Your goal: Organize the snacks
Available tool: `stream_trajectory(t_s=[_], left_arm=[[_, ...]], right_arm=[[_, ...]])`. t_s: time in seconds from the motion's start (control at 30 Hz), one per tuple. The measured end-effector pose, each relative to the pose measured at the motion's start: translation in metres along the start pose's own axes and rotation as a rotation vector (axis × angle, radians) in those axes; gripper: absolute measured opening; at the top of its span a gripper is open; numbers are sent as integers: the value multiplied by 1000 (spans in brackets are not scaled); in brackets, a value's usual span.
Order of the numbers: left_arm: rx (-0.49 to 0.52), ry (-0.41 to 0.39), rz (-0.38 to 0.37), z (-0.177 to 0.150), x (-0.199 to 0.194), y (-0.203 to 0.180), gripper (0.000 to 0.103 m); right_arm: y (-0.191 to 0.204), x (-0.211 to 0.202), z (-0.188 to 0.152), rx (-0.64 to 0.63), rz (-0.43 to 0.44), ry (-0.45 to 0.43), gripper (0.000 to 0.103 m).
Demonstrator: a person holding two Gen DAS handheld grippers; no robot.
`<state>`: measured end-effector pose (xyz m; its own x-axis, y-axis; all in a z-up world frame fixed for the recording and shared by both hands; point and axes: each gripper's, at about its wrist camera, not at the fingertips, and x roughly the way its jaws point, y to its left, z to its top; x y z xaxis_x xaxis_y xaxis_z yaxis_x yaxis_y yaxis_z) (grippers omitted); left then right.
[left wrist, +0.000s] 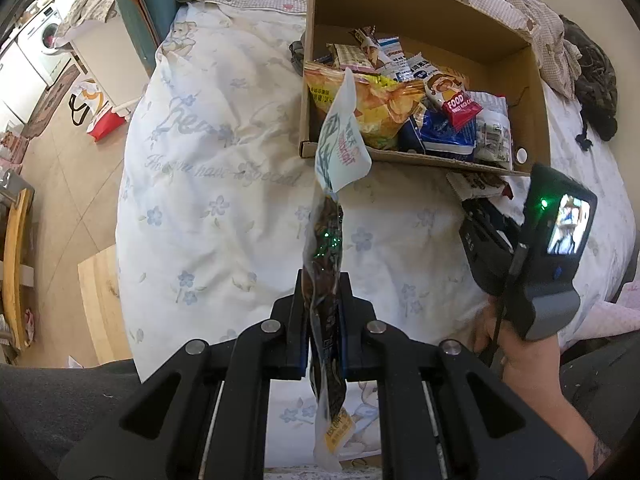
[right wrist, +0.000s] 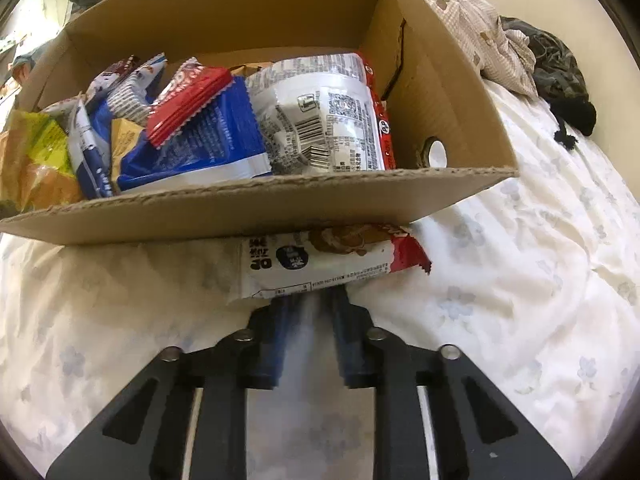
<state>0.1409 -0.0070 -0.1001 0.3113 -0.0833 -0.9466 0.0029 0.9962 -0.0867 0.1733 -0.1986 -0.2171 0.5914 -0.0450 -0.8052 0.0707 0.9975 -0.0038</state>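
Note:
My left gripper (left wrist: 323, 280) is shut on a long clear snack packet (left wrist: 326, 236) with dark contents and a white-green top, held above the bed short of the cardboard box (left wrist: 536, 92). The box holds several snack bags, among them a yellow chip bag (left wrist: 380, 104). My right gripper (right wrist: 310, 300) has its fingers around the edge of a white-and-red snack packet (right wrist: 320, 260) that lies on the bed against the box's front wall (right wrist: 240, 212); whether it grips the packet I cannot tell. The right gripper (left wrist: 528, 248) also shows in the left wrist view.
The box stands on a white flowered quilt (left wrist: 224, 184). A checked blanket (right wrist: 480, 40) and a dark garment (right wrist: 560, 76) lie behind and right of the box. A tiled floor (left wrist: 68, 160) with a wooden board, a bag and a washing machine is to the left.

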Motion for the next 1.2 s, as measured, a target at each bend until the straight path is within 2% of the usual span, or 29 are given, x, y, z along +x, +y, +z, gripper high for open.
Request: stream_trajectory(t_s=[0.1,0.27,0.33,0.4,0.5,0.57,0.6,0.63,0.7,0.73,0.8,0.93,1.0,1.07,1.2], left_arm=[[-4,-1,-9,1,-1,-1,9],[-1,-18,-14,2,-7,-4,9],[-15,-20,-21,2,-9,-2,9],[-30,-20,-32,3,-11,1,9],[-37,-25,-44,3,-15,2,9],[-40,-30,-48,4,-17,3,9],[-43,-30,-50,4,-17,4,9],[-45,-29,-52,4,-17,4,9],[-50,-21,-55,4,-16,5,9],[-52,-15,-57,3,-14,6,9],[-55,-5,-58,3,-12,7,9],[-65,9,-63,4,-9,8,9],[-64,10,-64,5,-9,7,9],[-57,8,-59,5,-8,4,9],[-41,21,-56,4,-3,-2,9]], right_arm=[[-2,0,-5,29,19,13,1],[-8,-20,-17,86,66,16,0],[-28,-29,-23,213,158,19,0],[-37,-36,-27,262,165,10,0],[-41,-39,-26,267,164,7,0],[-42,-38,-24,301,197,25,7],[-43,-36,-18,317,201,33,17],[-44,-34,-15,331,192,45,57],[-48,-28,-5,312,119,21,103],[-43,-28,0,253,60,-19,103],[-31,-20,10,140,7,-11,103],[-1,1,16,-140,-17,-16,103],[-2,8,12,-174,8,0,103],[-4,16,13,-163,59,18,103],[-2,27,17,-161,98,34,103]])
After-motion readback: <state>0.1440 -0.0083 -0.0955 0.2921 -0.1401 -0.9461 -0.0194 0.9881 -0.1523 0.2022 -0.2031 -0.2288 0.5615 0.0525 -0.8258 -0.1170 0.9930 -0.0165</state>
